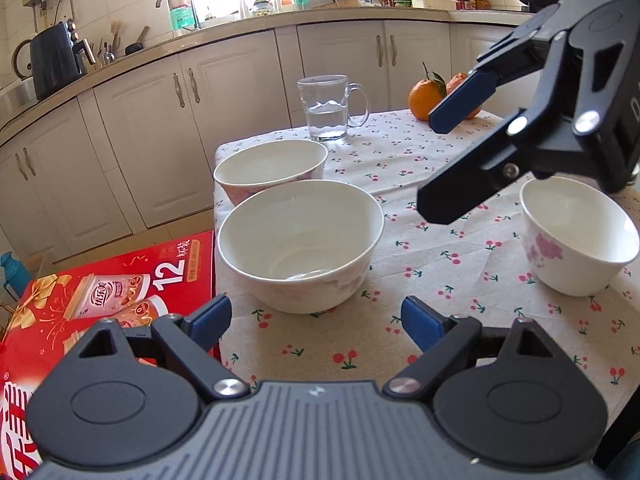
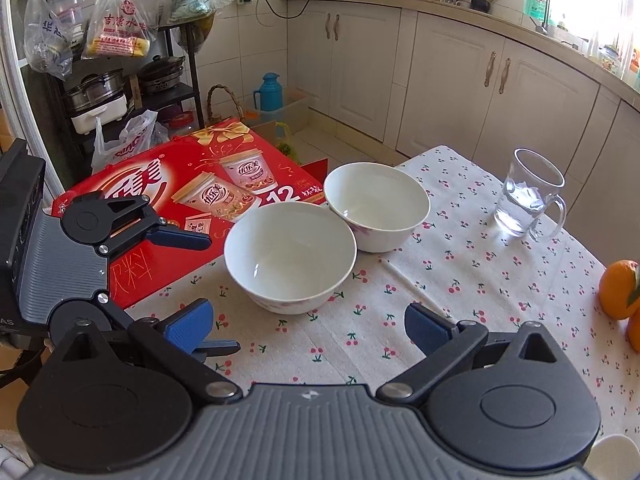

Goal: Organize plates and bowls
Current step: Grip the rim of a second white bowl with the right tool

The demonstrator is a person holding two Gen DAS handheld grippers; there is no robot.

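From the left wrist, the left hand-held gripper [image 1: 316, 322] stands apart and empty; the nearest large bowl [image 1: 298, 246] sits at twelve o'clock just ahead, a second large bowl [image 1: 272, 168] touching it behind, a small flowered bowl [image 1: 580, 236] at two o'clock on the counter [image 1: 440, 280]. From the right wrist, the right hand-held gripper [image 2: 310, 326] is likewise apart and empty, with that bowl at eleven o'clock. The left looks nearer. Three bowls; no plates.
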